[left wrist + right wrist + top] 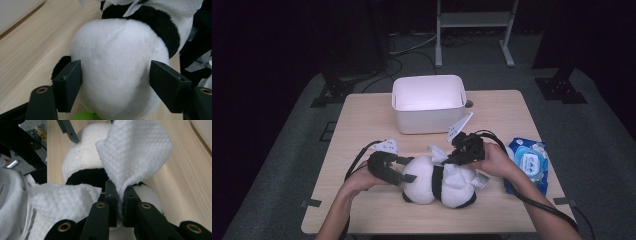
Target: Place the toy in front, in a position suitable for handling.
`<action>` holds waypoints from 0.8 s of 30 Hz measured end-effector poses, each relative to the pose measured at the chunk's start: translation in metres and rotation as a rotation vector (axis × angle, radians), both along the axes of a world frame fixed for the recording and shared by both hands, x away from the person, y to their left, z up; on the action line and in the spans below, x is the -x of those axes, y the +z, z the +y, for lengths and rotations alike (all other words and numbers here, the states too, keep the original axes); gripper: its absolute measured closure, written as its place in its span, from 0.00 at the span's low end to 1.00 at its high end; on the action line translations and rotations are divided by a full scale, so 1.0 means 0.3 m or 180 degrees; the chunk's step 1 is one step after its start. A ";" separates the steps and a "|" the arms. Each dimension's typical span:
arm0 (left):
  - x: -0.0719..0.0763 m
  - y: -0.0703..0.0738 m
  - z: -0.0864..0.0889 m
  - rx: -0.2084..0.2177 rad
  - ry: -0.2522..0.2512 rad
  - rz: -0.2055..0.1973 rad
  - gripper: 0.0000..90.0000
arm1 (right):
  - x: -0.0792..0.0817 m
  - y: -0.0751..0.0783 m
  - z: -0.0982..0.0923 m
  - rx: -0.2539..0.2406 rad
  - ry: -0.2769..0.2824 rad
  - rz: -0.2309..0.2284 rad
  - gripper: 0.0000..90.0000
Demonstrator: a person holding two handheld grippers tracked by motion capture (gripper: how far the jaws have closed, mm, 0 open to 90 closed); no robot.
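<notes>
You're pinching a white wipe [135, 152] tight in your right gripper [120, 195], dragging it over the panda plush [439, 180] that's lying near the front edge of the table [362, 120]. Your left gripper [115, 82] is sitting wide around the panda's white head, pads just beside the fur; can't tell if they're actually squeezing

On the counter [362, 115] lie 1 plush panda [432, 182], 1 white wipe [459, 177], 1 white bin [428, 120] and 1 blue wipe pack [528, 162]. There are 2 grippers: left gripper [404, 170], right gripper [452, 159].
</notes>
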State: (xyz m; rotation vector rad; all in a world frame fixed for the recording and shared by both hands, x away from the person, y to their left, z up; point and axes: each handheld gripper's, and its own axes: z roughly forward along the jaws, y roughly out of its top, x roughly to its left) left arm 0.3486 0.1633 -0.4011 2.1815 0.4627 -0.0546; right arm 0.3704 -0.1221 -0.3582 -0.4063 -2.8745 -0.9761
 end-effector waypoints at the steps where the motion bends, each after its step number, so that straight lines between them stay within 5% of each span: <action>1: 0.000 0.004 0.003 0.0030 0.0009 0.0002 0.25 | 0.004 -0.001 0.000 -0.0005 0.0018 -0.0003 0.94; 11: -0.010 -0.001 0.011 -0.0030 0.0092 0.0072 0.07 | 0.058 0.005 0.015 -0.0007 0.0163 -0.0081 0.94; 24: -0.027 -0.030 0.001 -0.0026 0.0037 0.0250 0.02 | 0.106 -0.003 0.014 -0.0091 0.0358 -0.0054 0.94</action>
